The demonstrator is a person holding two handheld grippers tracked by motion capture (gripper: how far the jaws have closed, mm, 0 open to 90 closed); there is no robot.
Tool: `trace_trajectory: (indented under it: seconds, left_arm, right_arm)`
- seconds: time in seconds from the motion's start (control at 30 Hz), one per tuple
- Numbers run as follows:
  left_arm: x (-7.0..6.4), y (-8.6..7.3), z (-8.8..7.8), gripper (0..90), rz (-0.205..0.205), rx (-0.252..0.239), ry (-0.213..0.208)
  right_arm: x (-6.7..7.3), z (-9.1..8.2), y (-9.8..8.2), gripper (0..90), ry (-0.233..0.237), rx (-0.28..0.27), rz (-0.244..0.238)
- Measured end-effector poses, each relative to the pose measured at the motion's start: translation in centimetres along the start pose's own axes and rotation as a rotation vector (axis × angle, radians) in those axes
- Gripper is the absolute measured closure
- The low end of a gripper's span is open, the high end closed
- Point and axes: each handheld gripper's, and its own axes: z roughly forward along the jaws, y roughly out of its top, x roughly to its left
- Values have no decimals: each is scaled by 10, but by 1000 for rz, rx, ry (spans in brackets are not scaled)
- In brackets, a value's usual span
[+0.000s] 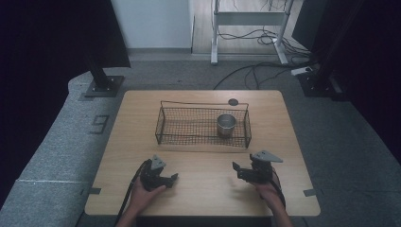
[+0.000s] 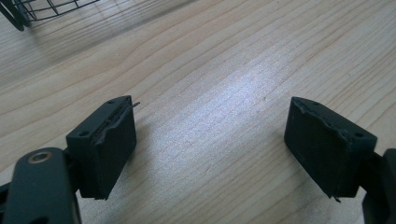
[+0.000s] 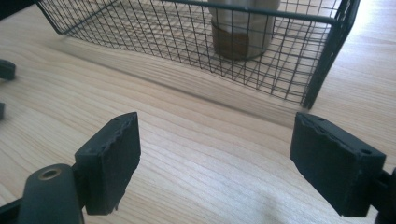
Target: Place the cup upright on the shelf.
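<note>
A: Cup first. What's it look like & where?

B: Small metal cup [image 1: 226, 124], plain cylinder, dull silver, open top, standing upright. It sits inside the wire basket [image 1: 203, 141], toward the basket's right end, near the back wall. In the right gripper view its lower part [image 3: 243, 28] shows thru the mesh w/ a brownish tint; the top is cut off by the frame.

A: Basket?

B: Dark wire, rectangular, fine grid mesh on walls & floor, thicker rod round the rim. It stands on the middle of the tabletop [image 1: 203, 189], long side facing the person. Tabletop is pale wood, clear grain, matte w/ a soft sheen. There's a small dark round disc [image 1: 232, 101] at the far edge, behind the basket.

A: Left gripper [image 1: 165, 176]?

B: Low over the tabletop's near left, in the person's left hand [image 1: 142, 194], well apart from the basket. Jaws stand wide, nothing btwn them, just bare wood. The pads are black rubbery blocks, edges a bit ragged. A basket corner [image 2: 46, 7] shows far off at top left of its view.

A: Right gripper [image 1: 239, 171]?

B: Near right, in the right hand [image 1: 267, 189], grey three-cornered plate on top. In its own view [image 3: 215, 158] the jaws stand apart too, holding nothing, touching nothing. They point at the basket's front wall [image 3: 140, 28] w/ the cup behind it; near it, not touching.
</note>
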Motion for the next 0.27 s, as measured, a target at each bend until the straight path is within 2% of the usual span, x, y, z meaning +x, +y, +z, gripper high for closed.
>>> trace_trajectory:
  seconds: [0.07,0.27]
  left_arm:
    - [0,0,0,168,0,0,0]
    - [0,0,0,168,0,0,0]
  right_arm:
    - [-1,-1,0,165,1,-8,12]
    - [1,-1,-1,173,-5,-8,-3]
